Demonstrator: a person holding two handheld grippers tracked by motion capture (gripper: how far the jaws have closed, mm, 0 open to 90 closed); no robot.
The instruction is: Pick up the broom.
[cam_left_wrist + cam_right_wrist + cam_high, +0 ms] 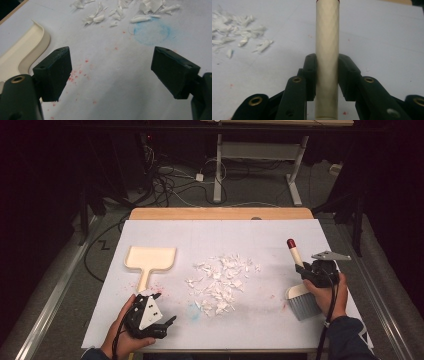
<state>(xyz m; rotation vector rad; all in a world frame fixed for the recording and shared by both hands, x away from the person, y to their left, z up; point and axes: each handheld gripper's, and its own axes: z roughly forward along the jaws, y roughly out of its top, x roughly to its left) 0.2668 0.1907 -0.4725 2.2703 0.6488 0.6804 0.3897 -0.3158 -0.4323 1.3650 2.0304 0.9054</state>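
Right gripper clenched on brush handle, scraps at nine o'clock; left gripper released, near dustpan.

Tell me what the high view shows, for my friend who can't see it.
A person sits at a white table with a pile of torn paper scraps in the middle. The right gripper holds a small brush by its handle. The left gripper, jaws open, hovers near a cream dustpan.

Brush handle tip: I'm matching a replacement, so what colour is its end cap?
Dark red, on the cream brush handle held by the right gripper; clearest in the high view.
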